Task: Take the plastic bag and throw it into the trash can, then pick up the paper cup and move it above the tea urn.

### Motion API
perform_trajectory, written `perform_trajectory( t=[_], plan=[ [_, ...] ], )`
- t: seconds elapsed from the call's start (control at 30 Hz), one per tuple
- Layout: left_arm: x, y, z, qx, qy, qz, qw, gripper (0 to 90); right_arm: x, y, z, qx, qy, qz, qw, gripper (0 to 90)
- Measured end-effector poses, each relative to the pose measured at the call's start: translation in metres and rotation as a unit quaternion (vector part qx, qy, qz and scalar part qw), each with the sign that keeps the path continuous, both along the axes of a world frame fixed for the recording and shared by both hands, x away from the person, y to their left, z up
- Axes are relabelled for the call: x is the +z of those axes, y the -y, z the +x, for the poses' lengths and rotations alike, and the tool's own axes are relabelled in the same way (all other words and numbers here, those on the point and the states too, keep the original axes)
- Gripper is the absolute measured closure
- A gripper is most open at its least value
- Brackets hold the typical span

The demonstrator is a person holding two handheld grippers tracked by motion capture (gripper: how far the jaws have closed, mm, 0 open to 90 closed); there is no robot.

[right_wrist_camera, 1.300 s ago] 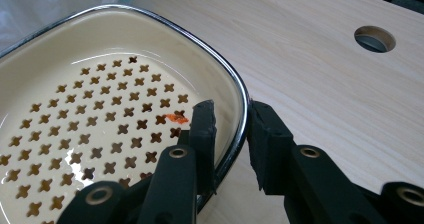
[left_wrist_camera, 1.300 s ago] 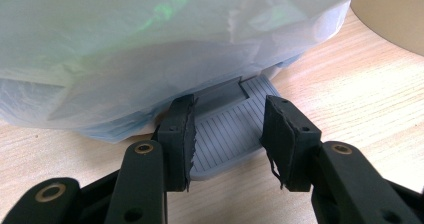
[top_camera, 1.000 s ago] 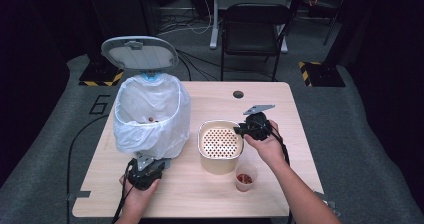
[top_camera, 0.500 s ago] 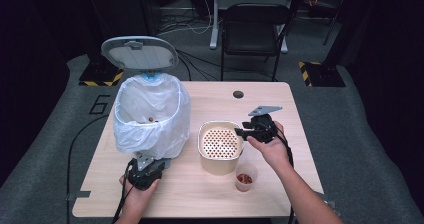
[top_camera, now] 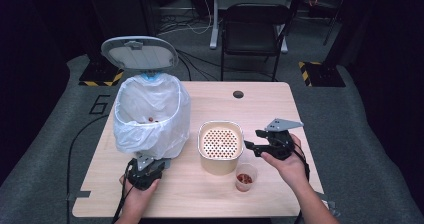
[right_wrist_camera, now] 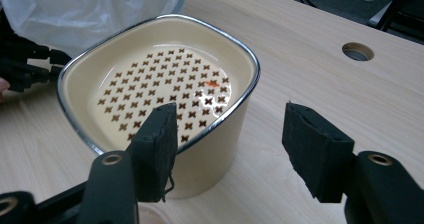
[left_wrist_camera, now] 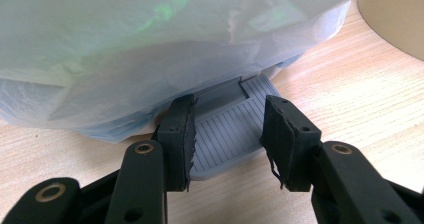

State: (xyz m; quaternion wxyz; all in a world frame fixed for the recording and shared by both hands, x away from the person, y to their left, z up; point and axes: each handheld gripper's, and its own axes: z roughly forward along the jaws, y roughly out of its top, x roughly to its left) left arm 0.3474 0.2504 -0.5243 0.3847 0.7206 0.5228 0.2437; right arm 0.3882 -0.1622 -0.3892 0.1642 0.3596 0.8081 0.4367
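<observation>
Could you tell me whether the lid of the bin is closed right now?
No, the bin's lid stands tipped up behind the open white bag.

We take the strainer bowl (top_camera: 220, 147) as our mark, near the middle of the desk (top_camera: 260, 109). Left of it stands the bin (top_camera: 150, 116), lid (top_camera: 139, 53) raised behind; our left gripper (left_wrist_camera: 230, 134) sits at its pedal (left_wrist_camera: 225, 129) on the near side. A small cup (top_camera: 245, 176) stands just before the bowl's right corner. Our right gripper (right_wrist_camera: 227, 149) sits right of the bowl. A hole (top_camera: 238, 94) lies behind it.
</observation>
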Motion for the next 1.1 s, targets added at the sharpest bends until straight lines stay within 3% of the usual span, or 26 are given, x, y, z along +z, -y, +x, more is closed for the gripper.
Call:
perform_trajectory(
  t=[0.27, 0.37, 0.6, 0.93, 1.1],
  plan=[
    [0.0, 0.0, 0.0, 0.0, 0.001, -0.001, 1.0, 56.2, -0.014, 0.011, -0.02, 0.0, 0.0, 0.006, 1.0, 32.6],
    [0.0, 0.0, 0.0, 0.001, 0.0, -0.001, 1.0, 56.3, -0.025, 0.012, -0.029, 0.003, 0.001, -0.003, 1.0, 29.7],
    [0.0, 0.0, 0.0, 0.0, -0.001, -0.001, 1.0, 56.2, -0.039, 0.014, -0.037, 0.015, -0.007, 0.006, 0.9999, 24.4],
    [0.0, 0.0, 0.0, 0.0, -0.001, -0.002, 1.0, 56.2, -0.052, 0.004, -0.053, 0.04, -0.004, 0.019, 0.999, 16.1],
    [0.0, 0.0, 0.0, 0.001, -0.001, -0.001, 1.0, 56.3, -0.061, -0.003, -0.055, 0.053, -0.019, 0.024, 0.9981, 15.9]
  ],
)
